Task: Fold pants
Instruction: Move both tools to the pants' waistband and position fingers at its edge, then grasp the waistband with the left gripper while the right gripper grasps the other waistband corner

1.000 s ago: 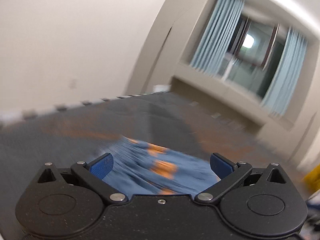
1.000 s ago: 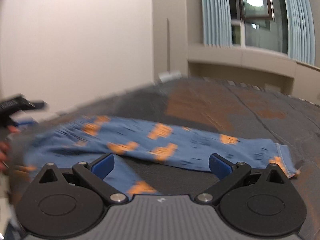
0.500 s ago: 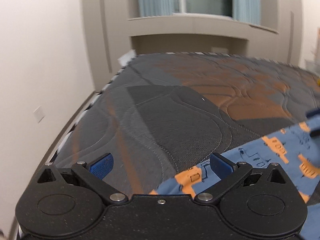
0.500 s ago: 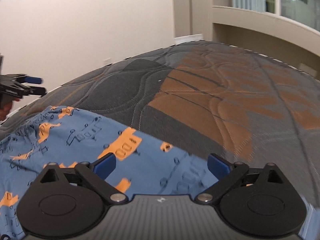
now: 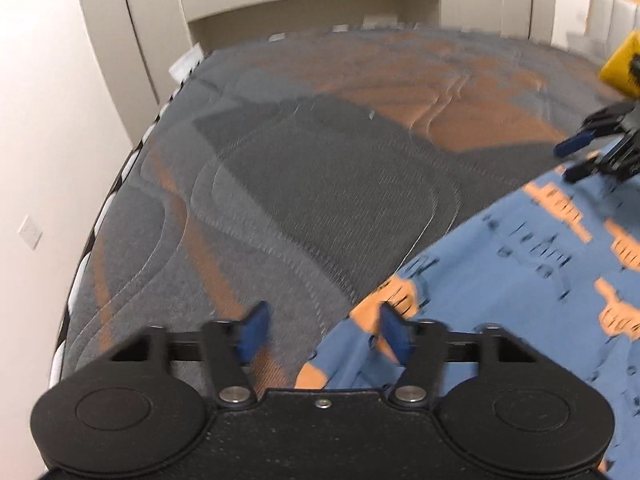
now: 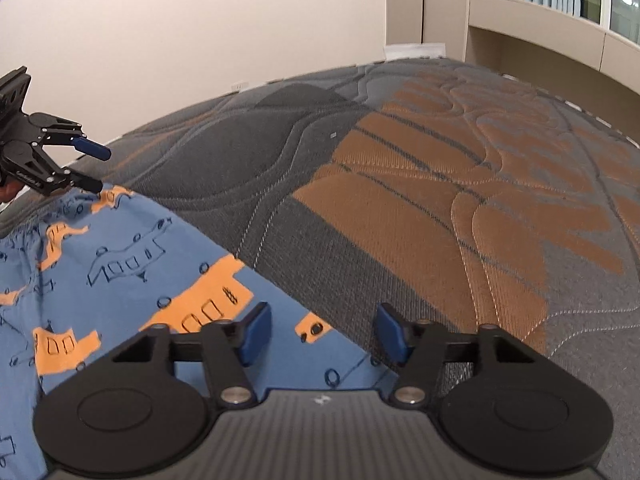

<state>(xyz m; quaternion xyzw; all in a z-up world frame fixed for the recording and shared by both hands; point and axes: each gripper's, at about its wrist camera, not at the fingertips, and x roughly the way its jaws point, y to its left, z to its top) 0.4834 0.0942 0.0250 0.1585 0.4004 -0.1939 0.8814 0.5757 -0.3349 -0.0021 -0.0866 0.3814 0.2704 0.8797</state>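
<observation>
Blue pants [image 5: 532, 276] with orange bus prints lie flat on the mattress; they also show in the right wrist view [image 6: 120, 280]. My left gripper [image 5: 324, 330] is open, low over the pants' corner edge, with nothing between its blue pads. My right gripper [image 6: 322, 336] is open over the pants' far edge, holding nothing. Each gripper shows in the other's view: the right one [image 5: 580, 156] at the far right, the left one [image 6: 90, 168] at the left by the elastic waistband.
The grey and orange quilted mattress [image 6: 420, 200] stretches ahead. A beige wall [image 6: 200, 20] runs along its left side. A window ledge with curtains [image 6: 560, 8] stands behind. A yellow object [image 5: 622, 64] sits at the far right.
Both grippers have dropped closer to the pants' edge. Their jaws have narrowed from wide open to partly open. The pants lie flat and have not moved.
</observation>
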